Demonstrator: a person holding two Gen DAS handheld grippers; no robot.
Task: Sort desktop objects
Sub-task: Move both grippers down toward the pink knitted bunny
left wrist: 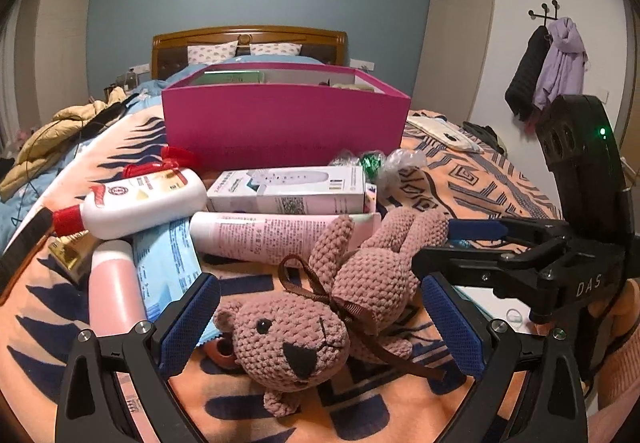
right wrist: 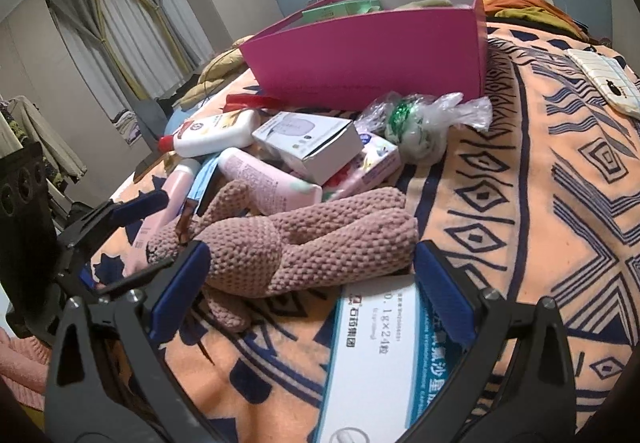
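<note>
You are working on a bed (right wrist: 560,171) under an orange blanket with dark blue patterns. The crocheted bear (left wrist: 304,319) lies on it with its head between your left gripper (left wrist: 320,327) fingers, spread apart and not touching it. Your right gripper (right wrist: 312,291), also spread apart, brackets the bear's body, above a white medicine box (right wrist: 376,359). Just behind lie a pink tube (left wrist: 260,235), a white bottle (left wrist: 140,199) and a small carton (left wrist: 288,189), with the pink box (left wrist: 286,119) beyond.
</note>
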